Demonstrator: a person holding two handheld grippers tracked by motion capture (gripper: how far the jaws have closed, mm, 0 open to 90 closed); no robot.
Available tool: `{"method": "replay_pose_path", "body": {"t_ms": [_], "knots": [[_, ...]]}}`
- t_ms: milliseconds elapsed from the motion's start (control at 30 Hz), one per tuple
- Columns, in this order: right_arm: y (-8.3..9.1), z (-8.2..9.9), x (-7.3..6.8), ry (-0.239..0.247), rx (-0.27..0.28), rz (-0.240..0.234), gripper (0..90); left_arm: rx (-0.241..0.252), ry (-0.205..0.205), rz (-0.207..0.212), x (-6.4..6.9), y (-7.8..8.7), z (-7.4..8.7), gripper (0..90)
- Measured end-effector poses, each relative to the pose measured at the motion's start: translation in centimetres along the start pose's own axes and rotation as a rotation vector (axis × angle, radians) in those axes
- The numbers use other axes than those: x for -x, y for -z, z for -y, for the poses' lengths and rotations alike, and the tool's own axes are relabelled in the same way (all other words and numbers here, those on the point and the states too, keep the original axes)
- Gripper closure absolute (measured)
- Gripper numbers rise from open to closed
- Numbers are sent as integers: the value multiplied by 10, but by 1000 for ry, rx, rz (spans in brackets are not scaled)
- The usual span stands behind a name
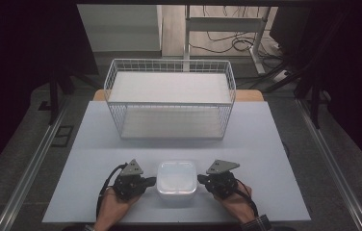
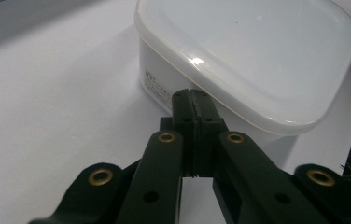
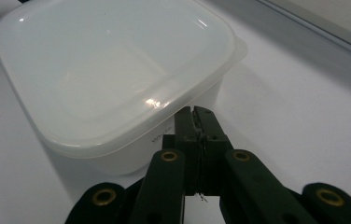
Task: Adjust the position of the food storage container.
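Left claw [image 1: 151, 181] clenched, tips at the left wall of white lidded tub [image 1: 176, 177], under the lid rim. Right claw [image 1: 201, 179] clenched too, same on the right wall. Tub sits near the counter [image 1: 265, 159] front edge, lid on, contents not discernible. Wire basket [image 1: 169, 98] behind, well apart, nothing inside.

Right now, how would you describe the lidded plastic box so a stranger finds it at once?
Start from the white wire basket at the table's far side, then come toward the person. Between the left gripper and right gripper, both shut, sits a white container. Its translucent rounded-square lid sets it apart.
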State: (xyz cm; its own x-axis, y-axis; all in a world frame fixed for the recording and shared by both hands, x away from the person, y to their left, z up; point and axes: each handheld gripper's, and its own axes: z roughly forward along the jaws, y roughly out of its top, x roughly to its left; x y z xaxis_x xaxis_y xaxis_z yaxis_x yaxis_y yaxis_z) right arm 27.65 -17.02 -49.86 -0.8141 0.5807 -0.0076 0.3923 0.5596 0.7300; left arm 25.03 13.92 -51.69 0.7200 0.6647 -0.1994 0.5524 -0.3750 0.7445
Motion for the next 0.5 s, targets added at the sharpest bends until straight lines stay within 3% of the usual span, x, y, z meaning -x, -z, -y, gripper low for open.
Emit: {"method": "replay_pose_path", "body": {"t_ms": [267, 333, 500], "knots": [[3, 1, 1, 6, 11, 13, 847, 12, -11, -33, -4, 5, 1, 897], [5, 2, 3, 12, 13, 38, 758, 14, -9, -38, -7, 9, 3, 794], [8, 13, 15, -14, 20, 56, 427, -2, -32, -78, -12, 11, 11, 438]]}}
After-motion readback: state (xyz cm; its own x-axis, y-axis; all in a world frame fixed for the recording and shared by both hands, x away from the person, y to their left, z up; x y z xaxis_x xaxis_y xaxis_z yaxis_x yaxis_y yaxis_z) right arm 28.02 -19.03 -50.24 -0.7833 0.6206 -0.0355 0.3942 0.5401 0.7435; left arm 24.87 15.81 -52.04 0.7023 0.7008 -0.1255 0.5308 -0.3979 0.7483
